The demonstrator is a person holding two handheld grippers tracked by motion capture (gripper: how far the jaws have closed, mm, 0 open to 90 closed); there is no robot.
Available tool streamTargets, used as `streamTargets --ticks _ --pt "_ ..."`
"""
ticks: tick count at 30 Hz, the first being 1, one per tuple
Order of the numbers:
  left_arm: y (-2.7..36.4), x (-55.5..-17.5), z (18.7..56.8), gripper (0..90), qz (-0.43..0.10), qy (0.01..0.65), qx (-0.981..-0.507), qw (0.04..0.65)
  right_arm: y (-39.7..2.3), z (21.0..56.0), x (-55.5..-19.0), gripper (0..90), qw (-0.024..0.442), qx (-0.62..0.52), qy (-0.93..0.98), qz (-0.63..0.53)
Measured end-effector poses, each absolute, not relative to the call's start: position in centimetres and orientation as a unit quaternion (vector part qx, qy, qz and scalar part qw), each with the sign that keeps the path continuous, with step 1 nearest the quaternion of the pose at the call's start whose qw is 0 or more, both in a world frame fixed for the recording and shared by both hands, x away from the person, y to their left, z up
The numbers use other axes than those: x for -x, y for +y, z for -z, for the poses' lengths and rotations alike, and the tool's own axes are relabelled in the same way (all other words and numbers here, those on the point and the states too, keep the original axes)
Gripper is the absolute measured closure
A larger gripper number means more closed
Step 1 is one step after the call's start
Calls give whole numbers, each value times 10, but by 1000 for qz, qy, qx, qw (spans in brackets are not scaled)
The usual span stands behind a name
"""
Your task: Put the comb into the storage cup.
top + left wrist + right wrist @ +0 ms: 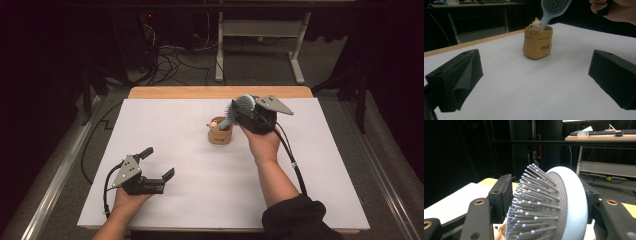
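Here, hairbrush (564, 205) clamped in right hand-held gripper (248, 111)

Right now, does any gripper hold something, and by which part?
The right gripper holds the blue hairbrush by its bristled head, handle down in the tan pot. The left gripper is open and holds nothing.

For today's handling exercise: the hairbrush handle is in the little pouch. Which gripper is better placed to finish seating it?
The right gripper: its jaws clamp the hairbrush head directly above the tan pouch. The left gripper sits open, well away, near the table's front edge.
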State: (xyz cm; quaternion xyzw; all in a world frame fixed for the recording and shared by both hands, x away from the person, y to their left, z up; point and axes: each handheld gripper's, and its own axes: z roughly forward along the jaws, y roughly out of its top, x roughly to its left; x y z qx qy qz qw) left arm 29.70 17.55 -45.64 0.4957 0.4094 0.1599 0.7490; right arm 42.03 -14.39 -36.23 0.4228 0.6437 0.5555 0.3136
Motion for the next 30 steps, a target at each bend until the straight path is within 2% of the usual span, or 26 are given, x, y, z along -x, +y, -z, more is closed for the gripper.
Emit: streamTargets --ticks 30 --pt "175 -297 456 9 -159 409 -497 748 -154 370 -424 232 308 -436 651 -540"
